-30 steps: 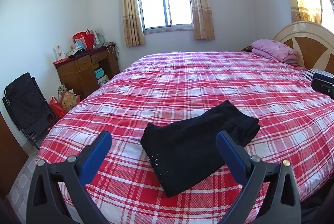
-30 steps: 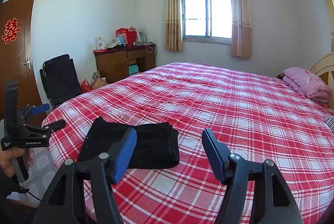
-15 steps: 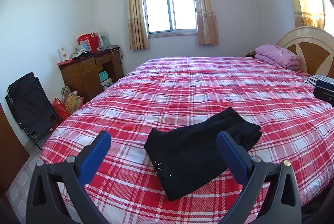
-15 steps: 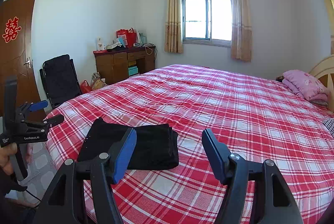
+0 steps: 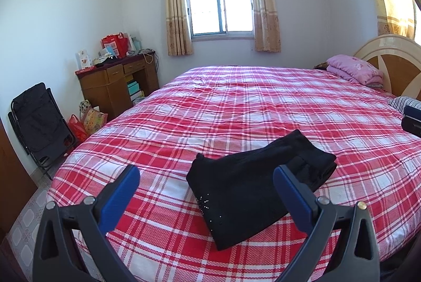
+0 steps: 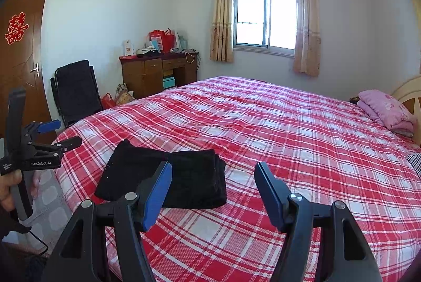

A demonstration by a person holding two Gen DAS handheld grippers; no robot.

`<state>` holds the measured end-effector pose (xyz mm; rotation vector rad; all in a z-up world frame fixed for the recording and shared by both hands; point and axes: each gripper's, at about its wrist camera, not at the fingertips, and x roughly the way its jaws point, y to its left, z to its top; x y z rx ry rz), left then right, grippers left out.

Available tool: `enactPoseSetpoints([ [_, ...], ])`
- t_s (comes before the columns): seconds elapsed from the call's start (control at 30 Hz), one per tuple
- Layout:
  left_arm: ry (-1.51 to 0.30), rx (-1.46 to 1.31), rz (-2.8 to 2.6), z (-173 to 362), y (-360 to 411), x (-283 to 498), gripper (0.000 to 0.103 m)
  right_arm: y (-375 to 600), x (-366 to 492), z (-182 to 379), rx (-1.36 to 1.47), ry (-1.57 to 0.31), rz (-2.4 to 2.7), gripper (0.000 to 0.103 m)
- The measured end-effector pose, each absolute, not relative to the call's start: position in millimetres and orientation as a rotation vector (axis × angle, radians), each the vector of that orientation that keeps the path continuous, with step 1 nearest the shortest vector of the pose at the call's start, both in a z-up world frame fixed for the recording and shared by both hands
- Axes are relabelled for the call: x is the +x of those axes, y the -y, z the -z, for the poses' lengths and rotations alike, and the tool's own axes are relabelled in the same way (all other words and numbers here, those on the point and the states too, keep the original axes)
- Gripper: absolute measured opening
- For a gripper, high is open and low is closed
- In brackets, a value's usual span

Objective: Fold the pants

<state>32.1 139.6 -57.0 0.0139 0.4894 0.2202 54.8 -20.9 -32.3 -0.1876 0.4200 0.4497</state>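
The black pants (image 5: 250, 184) lie folded into a compact stack near the front corner of the red plaid bed (image 5: 236, 108). They also show in the right wrist view (image 6: 163, 177), on the bed (image 6: 263, 129). My left gripper (image 5: 206, 179) is open and empty, held above and in front of the pants. My right gripper (image 6: 213, 174) is open and empty, above the bed to the right of the pants. The left gripper also shows in the right wrist view (image 6: 60, 132), held off the bed's left edge.
A pink folded blanket (image 5: 355, 69) lies by the headboard (image 5: 394, 66). A wooden desk (image 5: 115, 82) with bags, a black folding chair (image 5: 39, 124) and bags on the floor stand left of the bed. A brown door (image 6: 21, 58) is at far left.
Both grippers have drawn back and risen slightly from the bed, so the pants sit a little lower in the views. The pants have not moved.
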Motion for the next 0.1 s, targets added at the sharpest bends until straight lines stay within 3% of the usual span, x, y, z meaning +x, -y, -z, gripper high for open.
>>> enactPoseSetpoints([
  [0.1,-0.496,0.017,-0.214,58.8,-140.9,33.6,0.103,21.0,54.7,32.6,-0.186,-0.422,-0.450,0.067],
])
